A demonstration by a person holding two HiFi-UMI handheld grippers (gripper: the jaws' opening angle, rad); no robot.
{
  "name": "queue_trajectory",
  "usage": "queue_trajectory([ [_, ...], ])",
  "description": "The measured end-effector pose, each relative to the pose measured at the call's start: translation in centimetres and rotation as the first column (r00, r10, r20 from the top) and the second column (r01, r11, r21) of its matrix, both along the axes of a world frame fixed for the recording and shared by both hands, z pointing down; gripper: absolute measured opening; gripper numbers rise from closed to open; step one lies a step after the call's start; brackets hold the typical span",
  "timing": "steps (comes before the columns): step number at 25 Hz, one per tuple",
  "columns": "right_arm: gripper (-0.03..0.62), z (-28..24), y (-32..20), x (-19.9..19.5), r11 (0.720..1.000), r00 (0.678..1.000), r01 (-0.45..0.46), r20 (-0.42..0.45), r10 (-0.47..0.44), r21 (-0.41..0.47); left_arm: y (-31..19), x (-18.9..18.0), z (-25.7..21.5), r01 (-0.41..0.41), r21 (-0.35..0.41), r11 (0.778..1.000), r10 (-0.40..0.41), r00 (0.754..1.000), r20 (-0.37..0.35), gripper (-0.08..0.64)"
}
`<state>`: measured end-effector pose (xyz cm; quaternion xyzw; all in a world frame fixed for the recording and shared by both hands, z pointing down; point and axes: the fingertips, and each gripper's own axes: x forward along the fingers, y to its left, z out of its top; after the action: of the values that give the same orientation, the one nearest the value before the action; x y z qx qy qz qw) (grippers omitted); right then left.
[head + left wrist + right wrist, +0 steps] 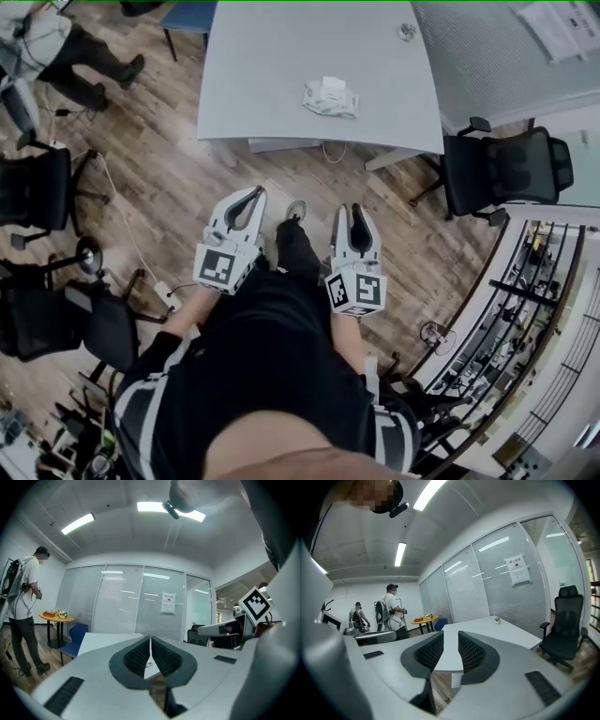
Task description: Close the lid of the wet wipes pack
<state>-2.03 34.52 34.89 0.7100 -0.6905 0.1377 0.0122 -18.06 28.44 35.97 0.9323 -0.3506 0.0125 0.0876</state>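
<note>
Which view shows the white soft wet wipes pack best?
The head view: the white soft wet wipes pack lies in plain sight on the grey table, seen from above. The left gripper view and the right gripper view show the tabletop far off, but no pack that can be made out.

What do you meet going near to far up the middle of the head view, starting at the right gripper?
First the right gripper → wooden floor → white table, near edge → wet wipes pack → small object near the table's far end.
</note>
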Motion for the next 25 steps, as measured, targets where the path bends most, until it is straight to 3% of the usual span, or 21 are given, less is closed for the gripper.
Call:
queue_trajectory([
  [7, 0.112, 1.0, -6.0, 3.7, 0.999, 0.999, 0.040, 0.014, -0.040, 0.005, -5.2, 3.9, 0.5, 0.018, 0.018, 1.000, -0.018, 0.999, 0.034, 0.031],
  [17, 0.114, 0.1, -17.0, 11.8, 0.992, 0.992, 0.121, 0.024, -0.122, 0.034, -14.7, 12.9, -0.1, 0.047, 0.041, 0.998, -0.050, 0.996, 0.080, 0.031],
  [25, 0.114, 1.7, -23.1, 15.3, 0.988, 0.987, 0.156, 0.048, -0.156, 0.005, -20.1, 16.1, 3.6, -0.001, 0.076, 0.997, -0.021, 0.958, 0.284, 0.031],
])
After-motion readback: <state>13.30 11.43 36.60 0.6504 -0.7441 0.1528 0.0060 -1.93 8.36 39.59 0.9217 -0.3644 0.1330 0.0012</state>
